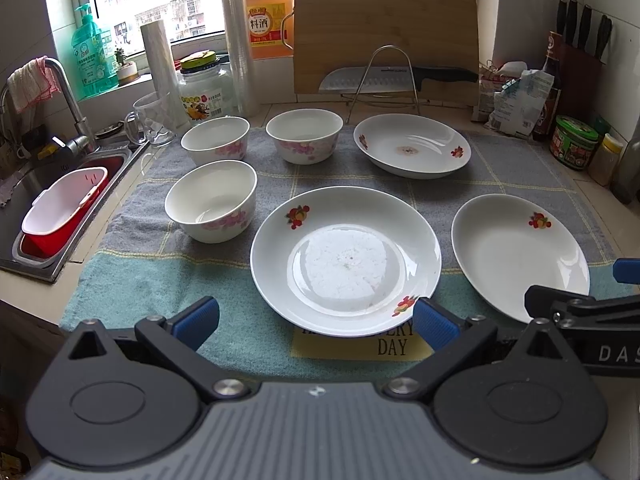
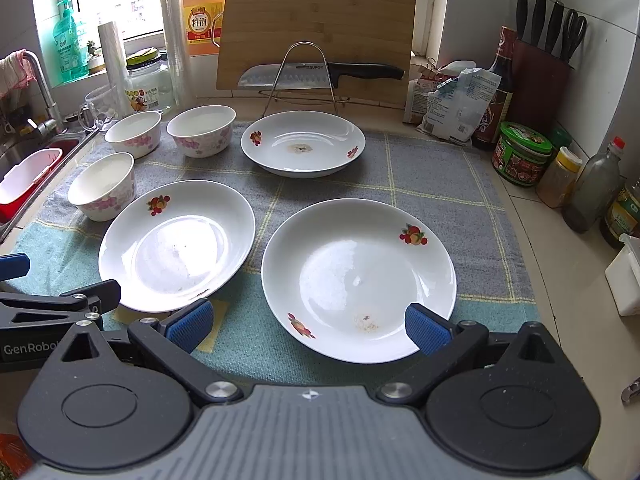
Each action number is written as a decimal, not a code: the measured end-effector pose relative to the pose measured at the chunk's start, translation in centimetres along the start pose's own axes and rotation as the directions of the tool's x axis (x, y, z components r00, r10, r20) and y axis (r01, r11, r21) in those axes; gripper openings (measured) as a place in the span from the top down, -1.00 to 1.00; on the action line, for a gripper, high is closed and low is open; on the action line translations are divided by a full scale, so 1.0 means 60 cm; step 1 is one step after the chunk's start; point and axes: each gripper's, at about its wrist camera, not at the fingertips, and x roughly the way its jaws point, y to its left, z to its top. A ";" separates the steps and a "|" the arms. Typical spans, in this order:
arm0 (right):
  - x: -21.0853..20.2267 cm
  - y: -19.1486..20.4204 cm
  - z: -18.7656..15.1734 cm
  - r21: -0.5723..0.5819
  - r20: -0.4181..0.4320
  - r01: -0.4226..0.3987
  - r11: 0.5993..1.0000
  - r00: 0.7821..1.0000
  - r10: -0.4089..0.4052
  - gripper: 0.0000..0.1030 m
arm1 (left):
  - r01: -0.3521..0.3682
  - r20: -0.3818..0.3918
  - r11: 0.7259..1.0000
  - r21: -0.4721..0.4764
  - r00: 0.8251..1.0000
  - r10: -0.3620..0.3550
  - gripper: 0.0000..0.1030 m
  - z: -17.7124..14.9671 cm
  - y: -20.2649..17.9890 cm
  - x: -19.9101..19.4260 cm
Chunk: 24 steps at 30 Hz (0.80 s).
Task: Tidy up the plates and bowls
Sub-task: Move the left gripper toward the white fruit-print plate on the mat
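Plates (image 2: 359, 280) white with fruit motifs, bowls (image 1: 211, 200) pink-flowered, all upright.

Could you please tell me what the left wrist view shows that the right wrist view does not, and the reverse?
Only the left wrist view shows the full red and white basin in the sink. Only the right wrist view shows the red-capped bottle and white box at the counter's right edge. Both show three plates, three bowls, the cutting board, the knife and both open claws, the left claw and the right claw.
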 end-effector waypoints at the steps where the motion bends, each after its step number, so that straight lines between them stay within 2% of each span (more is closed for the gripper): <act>1: 0.000 0.000 0.001 0.000 0.000 0.000 1.000 1.000 0.000 -1.00 | -0.001 0.001 1.000 0.000 1.000 0.001 -0.99 0.000 -0.001 0.000; 24: -0.004 -0.001 0.004 -0.009 0.013 -0.005 1.000 1.000 0.005 -1.00 | -0.007 0.003 1.000 -0.011 1.000 0.007 -0.98 0.005 -0.001 -0.007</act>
